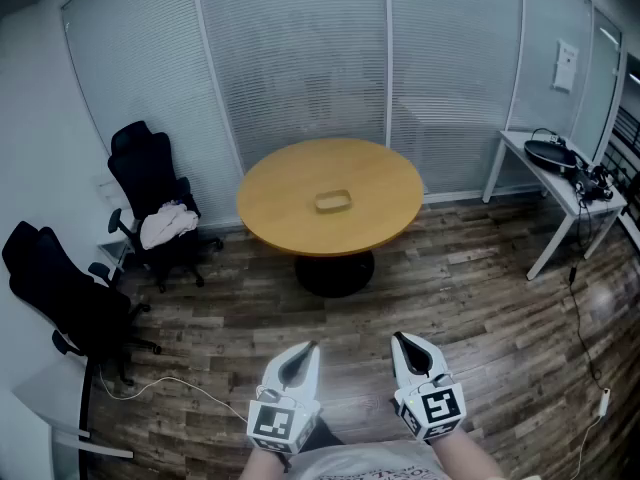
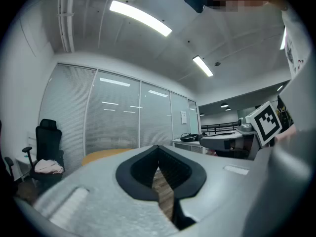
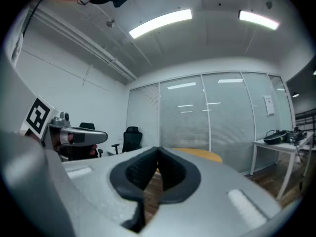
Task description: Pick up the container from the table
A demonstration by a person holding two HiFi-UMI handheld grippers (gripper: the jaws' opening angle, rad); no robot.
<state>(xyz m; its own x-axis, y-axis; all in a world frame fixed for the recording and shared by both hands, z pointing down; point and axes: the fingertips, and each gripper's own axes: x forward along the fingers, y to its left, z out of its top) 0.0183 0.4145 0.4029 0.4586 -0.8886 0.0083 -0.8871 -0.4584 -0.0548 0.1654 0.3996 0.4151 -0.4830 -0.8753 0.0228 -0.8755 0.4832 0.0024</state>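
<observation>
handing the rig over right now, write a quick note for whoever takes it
Left gripper: shut, empty, held level close to the body.
Right gripper: shut, empty, held level beside it.
Container: lies near the middle of the round table, well ahead of both grippers, untouched.
Done: nothing yet.
Left: step up to the table, open a gripper, close it on the container and lift it off.

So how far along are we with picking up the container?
Nothing looks done yet: the container sits on the round table, across the wooden floor. Nothing is in hand: the left gripper and right gripper are shut and empty. Left: walk up, open, grasp, lift.
</observation>
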